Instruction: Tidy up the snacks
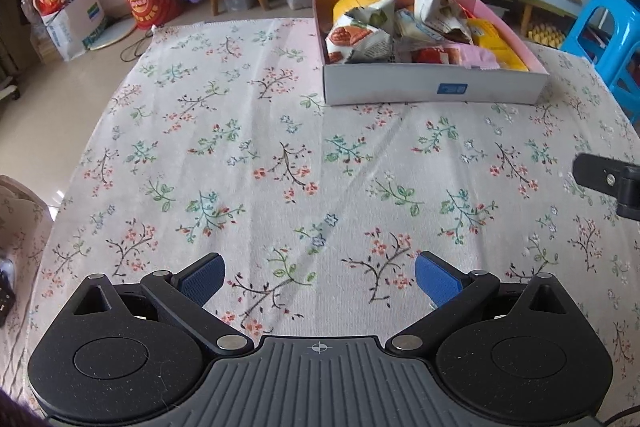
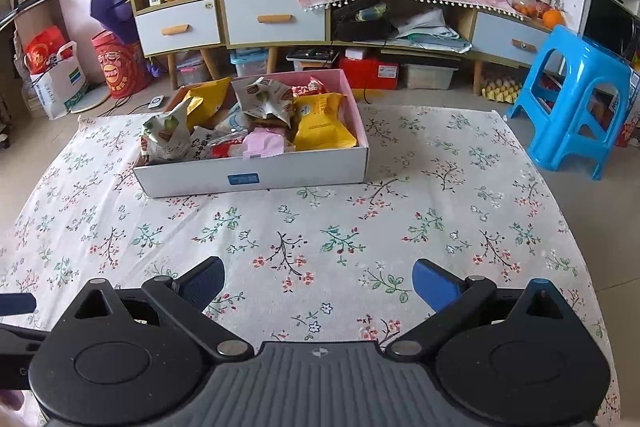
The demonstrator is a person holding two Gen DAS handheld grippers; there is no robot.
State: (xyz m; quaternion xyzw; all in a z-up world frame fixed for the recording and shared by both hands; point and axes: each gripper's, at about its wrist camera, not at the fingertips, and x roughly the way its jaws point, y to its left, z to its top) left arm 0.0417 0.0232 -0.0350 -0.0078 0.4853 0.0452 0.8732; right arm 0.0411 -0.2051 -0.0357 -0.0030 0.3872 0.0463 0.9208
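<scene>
A white cardboard box (image 1: 434,87) (image 2: 256,175) with a pink inside stands at the far side of the table, filled with several snack packets: a yellow bag (image 2: 322,125), a pink packet (image 2: 262,143), white printed bags (image 1: 358,41). My left gripper (image 1: 320,279) is open near the table's front edge, nothing between its blue pads. My right gripper (image 2: 318,283) is also open and empty, well short of the box. Part of the right gripper's body (image 1: 608,183) shows at the right edge of the left wrist view.
The table carries a floral cloth (image 1: 280,155) (image 2: 360,227). A blue plastic stool (image 2: 576,99) stands off the table's right side. Cabinets with drawers (image 2: 272,17), storage bins and red bags (image 2: 116,69) line the far wall and floor.
</scene>
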